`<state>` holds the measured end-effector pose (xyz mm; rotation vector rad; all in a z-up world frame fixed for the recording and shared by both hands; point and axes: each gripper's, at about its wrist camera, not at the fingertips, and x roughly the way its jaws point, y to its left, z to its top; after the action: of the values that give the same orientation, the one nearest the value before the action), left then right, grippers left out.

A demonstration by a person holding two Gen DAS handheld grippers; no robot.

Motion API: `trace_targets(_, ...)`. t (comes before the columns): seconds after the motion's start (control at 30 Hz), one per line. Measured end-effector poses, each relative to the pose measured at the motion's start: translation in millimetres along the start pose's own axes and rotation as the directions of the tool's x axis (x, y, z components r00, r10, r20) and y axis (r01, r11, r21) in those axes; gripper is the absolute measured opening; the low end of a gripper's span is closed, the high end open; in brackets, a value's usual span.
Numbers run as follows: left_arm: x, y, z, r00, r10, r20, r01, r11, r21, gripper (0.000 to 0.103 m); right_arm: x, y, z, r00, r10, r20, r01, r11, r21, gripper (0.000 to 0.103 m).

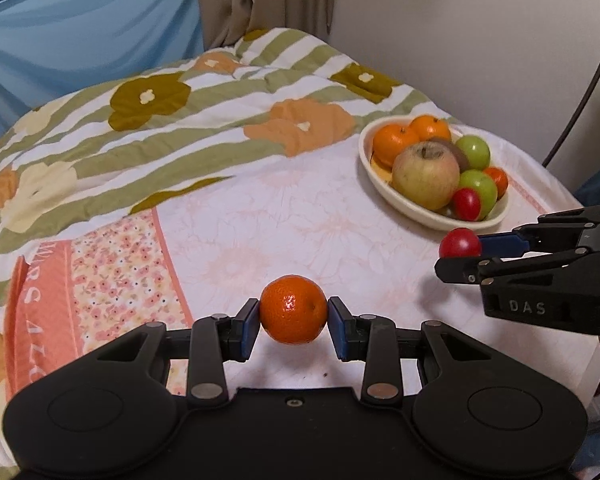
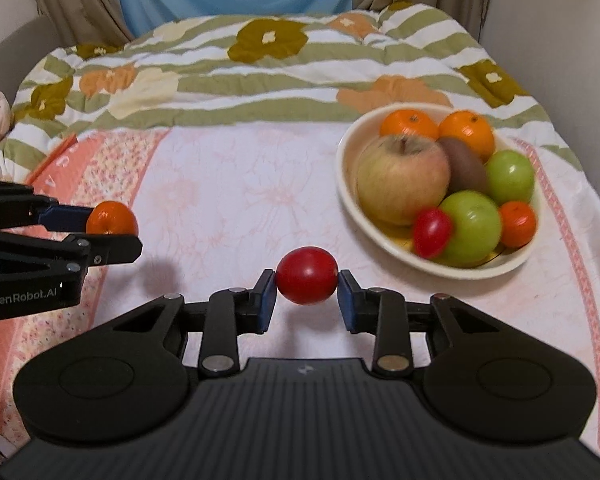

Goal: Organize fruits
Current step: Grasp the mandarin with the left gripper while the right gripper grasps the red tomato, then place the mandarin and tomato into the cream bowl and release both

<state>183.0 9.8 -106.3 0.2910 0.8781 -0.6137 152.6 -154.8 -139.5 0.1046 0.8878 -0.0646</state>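
Carrying fruit toward the crowded bowl (image 2: 400, 258) at the bed's right side.
Left gripper (image 1: 293, 322) jaws pinch a mandarin (image 1: 293, 309); right gripper (image 2: 307, 289) jaws pinch a red tomato (image 2: 307, 275); either could roll off the heaped pile.

The bed (image 2: 240, 184) lies bare up to the quilt (image 2: 260, 64); the full bowl (image 2: 342, 168) blocks its right edge.

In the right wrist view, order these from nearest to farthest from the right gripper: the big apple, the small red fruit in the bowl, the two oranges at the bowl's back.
1. small red fruit, bowl's front
2. big apple, bowl's left
3. two oranges, back rim, too close to rank
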Motion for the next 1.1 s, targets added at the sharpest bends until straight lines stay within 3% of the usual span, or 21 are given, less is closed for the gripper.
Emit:
trace_targets(0.6,-14.7,-78.6,61.1,0.992,0.028,0.123,-0.022,0.998,-0.054,0.040,-48.8,-93.5,36.2,0.995,0.026,0.094,-0.020,0.998,-0.062,0.048)
trace_targets(1.1,70.1,-100.5,129.4,0.994,0.063,0.093,-0.055,0.994,-0.094,0.040,-4.5,-162.2,75.0,0.992,0.100,0.082,-0.086,0.984,-0.156,0.048)
